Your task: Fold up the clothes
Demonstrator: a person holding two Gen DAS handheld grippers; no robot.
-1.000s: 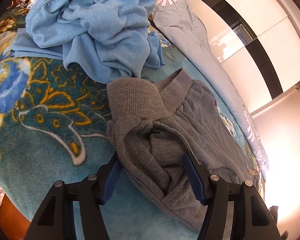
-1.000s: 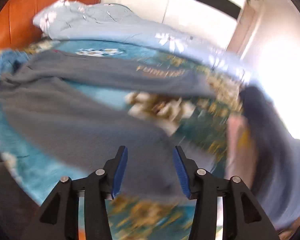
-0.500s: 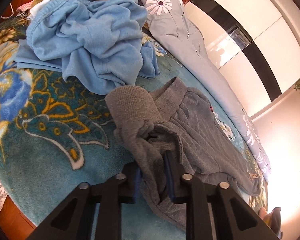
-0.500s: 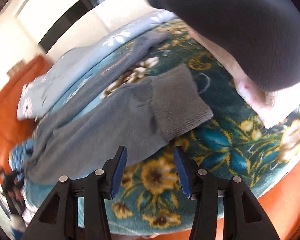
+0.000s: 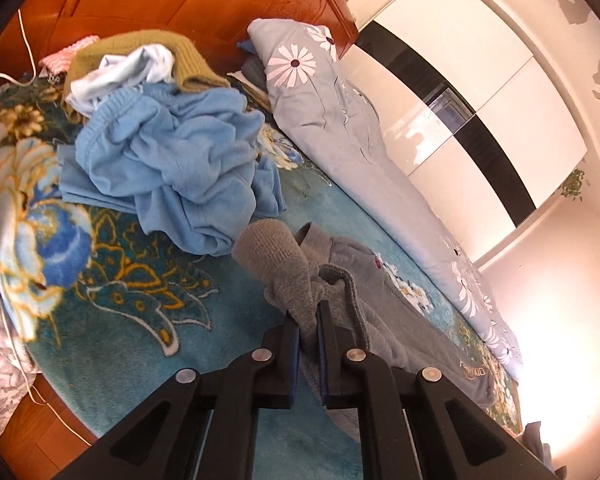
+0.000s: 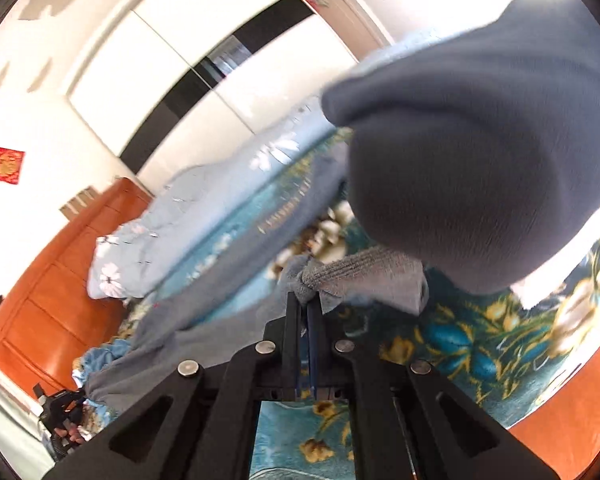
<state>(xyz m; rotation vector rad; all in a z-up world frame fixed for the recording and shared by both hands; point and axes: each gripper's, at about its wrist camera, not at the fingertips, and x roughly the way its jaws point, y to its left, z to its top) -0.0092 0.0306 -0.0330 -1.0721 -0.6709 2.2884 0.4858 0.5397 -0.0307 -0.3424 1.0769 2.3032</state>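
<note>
Pinching bunched grey fabric, the left gripper (image 5: pixel 309 322) has its jaws drawn narrow around one end of the grey sweater (image 5: pixel 384 308), just below a ribbed cuff (image 5: pixel 266 246) that flops beyond the tips. The right gripper (image 6: pixel 309 312) is likewise closed down on grey cloth, beside the other ribbed cuff (image 6: pixel 374 276), with almost no gap between its jaws. From the right wrist view the sweater runs away from those jaws toward the headboard, and the left gripper can be seen small at the far lower left, so the garment is stretched lengthwise between the two hands across the bed (image 5: pixel 112 320) and its teal flowered blanket. Its long axis lies roughly parallel to the pale quilt (image 5: pixel 340 128) along the far side. Each hand holds its own end, so neither is nearer; the coming fold likely turns on bringing one end over toward the other. A crumpled blue garment (image 5: pixel 172 168) lies just beyond the left cuff, near enough to snag.
</note>
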